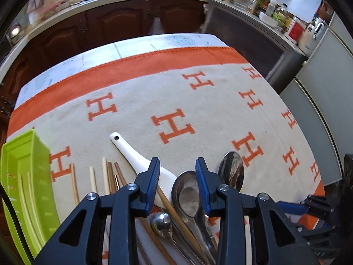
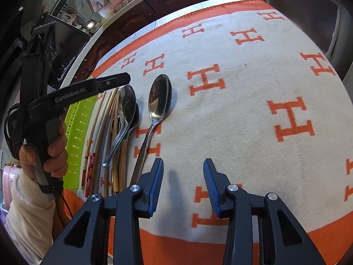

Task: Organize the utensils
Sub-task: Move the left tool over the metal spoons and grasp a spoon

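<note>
Left wrist view: my left gripper (image 1: pixel 177 183) hangs over the utensil pile, jaws apart, holding nothing. Between them lie a steel spoon (image 1: pixel 187 195) and a wooden chopstick (image 1: pixel 174 212) crossing the white ceramic spoon (image 1: pixel 141 161). Closing here could catch both and drag the pile. The green tray (image 1: pixel 24 176) sits left of the pile; whether the spoon's handle is pinned underneath I can't tell. My right gripper (image 2: pixel 183 183) waits apart and empty, right of the pile.

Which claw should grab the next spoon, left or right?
Left, probably. The left claw hangs open right over the piled metal spoons; the right claw is open over bare blanket.
</note>
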The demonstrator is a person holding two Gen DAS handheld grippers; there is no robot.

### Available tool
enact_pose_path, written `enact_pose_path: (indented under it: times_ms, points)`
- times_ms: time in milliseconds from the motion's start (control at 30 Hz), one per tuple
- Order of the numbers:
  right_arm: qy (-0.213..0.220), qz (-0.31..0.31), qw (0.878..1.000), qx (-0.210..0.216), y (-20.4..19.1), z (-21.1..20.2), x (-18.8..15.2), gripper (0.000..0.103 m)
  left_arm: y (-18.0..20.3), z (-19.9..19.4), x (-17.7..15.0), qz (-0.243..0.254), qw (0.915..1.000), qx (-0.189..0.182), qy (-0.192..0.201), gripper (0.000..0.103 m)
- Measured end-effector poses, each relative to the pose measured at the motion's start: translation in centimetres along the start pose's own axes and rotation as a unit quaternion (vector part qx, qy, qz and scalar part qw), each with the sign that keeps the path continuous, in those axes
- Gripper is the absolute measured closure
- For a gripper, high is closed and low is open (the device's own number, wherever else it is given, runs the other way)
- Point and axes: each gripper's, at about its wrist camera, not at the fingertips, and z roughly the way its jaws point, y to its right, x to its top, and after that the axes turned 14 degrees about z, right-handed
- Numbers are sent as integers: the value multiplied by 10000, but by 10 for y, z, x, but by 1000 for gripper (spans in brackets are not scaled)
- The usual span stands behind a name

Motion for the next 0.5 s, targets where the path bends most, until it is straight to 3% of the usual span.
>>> enact_pose_path:
  times_ms: [500]
  points:
    - [11, -63, 10000, -22, 1, 3, 4, 64, -13, -11, -23, 249, 9962, -762, 337, 71]
